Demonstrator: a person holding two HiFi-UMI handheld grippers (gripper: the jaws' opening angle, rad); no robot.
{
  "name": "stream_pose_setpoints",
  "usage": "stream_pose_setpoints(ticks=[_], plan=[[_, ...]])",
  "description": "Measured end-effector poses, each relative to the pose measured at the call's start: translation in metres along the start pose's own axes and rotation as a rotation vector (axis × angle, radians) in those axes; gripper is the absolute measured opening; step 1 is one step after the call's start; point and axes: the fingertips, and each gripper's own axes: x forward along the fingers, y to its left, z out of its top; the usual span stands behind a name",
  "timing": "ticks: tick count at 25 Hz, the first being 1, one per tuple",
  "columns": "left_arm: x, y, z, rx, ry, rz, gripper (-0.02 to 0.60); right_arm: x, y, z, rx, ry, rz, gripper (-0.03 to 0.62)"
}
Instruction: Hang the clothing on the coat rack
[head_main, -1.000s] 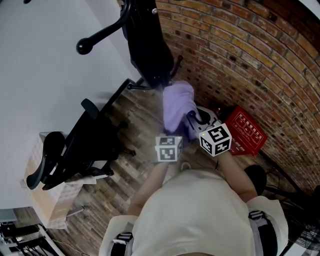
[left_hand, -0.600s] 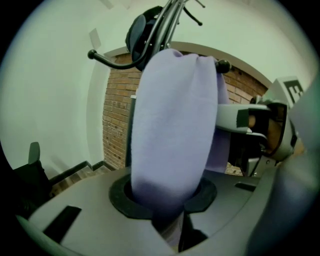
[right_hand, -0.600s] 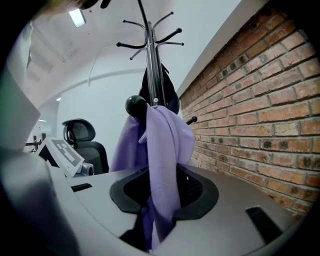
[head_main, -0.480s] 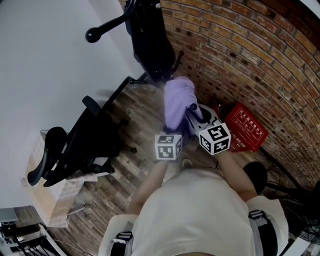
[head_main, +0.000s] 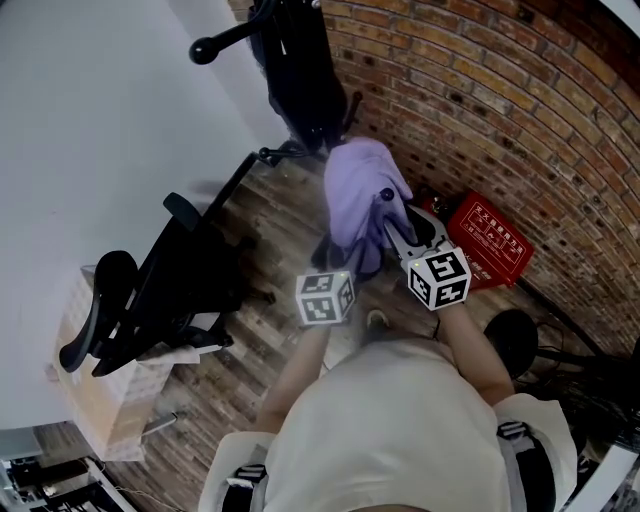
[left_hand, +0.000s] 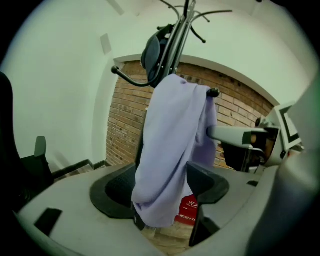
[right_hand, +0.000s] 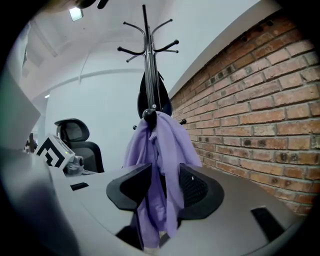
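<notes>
In the head view, the lilac garment (head_main: 358, 190) is seen draped over a peg of the coat rack (head_main: 204, 48). In the left gripper view, the left gripper (left_hand: 162, 187) has just been opened, and the cloth hangs released between its jaws. In the right gripper view, the right gripper (right_hand: 165, 187) has likewise just been opened around the loose cloth.

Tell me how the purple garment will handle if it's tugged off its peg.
Probably floppy: the garment hangs in soft folds from the peg and would sag around whatever grips it. Likely light, since thin cloth drapes on one slim peg. It seems only draped over, so a sideways push might slide it off.
</notes>
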Motion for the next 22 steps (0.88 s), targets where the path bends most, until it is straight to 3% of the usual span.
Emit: stream_pose_setpoints(ticks=[9,16,22], plan=[[-0.054,-0.004,0.004,0.016,-0.040,-0.031,0.285,-0.044,0.034,-0.001,0.017,-0.027,-0.032,0.149],[-0.114,-0.013,0.004,0.007,-0.108,-0.025,0.127,-0.086,0.079,0.002,0.012,-0.056,-0.007,0.117],[-0.172,-0.020,0.001,-0.001,-0.170,0.004,0.075,-0.127,0.116,0.010,-0.005,-0.089,-0.012,0.058]])
